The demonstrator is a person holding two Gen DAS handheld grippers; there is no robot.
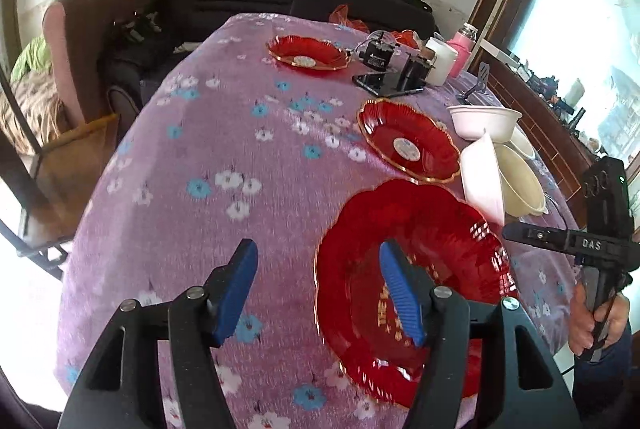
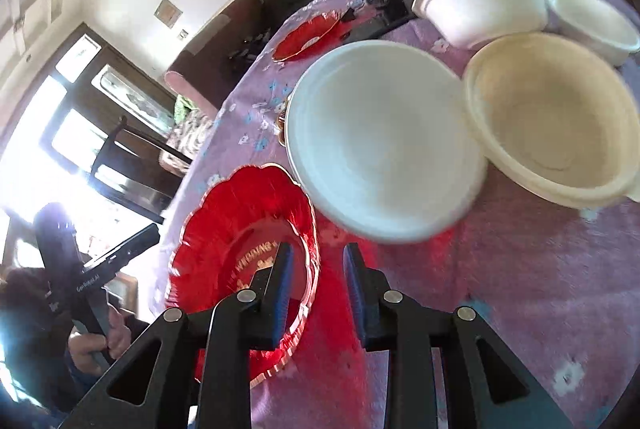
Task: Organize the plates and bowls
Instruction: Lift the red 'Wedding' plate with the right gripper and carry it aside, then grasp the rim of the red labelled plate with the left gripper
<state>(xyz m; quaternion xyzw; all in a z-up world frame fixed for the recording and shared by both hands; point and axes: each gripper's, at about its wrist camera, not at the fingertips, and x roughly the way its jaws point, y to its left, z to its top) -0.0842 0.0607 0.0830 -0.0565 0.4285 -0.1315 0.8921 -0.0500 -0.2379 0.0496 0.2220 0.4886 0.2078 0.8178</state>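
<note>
On a table draped in a purple flowered cloth (image 1: 208, 149), the left gripper (image 1: 316, 285) hangs with its blue-padded jaws spread wide and nothing between them, one finger over bare cloth and the other over the nearest red plate (image 1: 416, 269). That plate, gold-rimmed and scalloped, lies at the near right of the table. A second red plate (image 1: 408, 141) lies just beyond it, and a third red plate (image 1: 308, 53) lies well apart toward the far edge, near a cluster of small black devices (image 1: 384, 69). Right of the plates, a white bowl (image 1: 482, 177) tips on its side against a cream bowl (image 1: 520, 181), with another white bowl (image 1: 484, 121) upright behind them. In the right wrist view a further small white bowl (image 2: 592, 21) stands at the far right. The right gripper (image 2: 316, 269) holds its jaws partly apart and grips nothing, one finger over the near plate's rim and the other over the cloth, with the tipped white bowl just ahead; its handle shows in a hand (image 1: 596, 321) at the left view's edge. A white cup (image 1: 440, 61) and a pink bottle (image 1: 462, 49) stand at the far right corner
</note>
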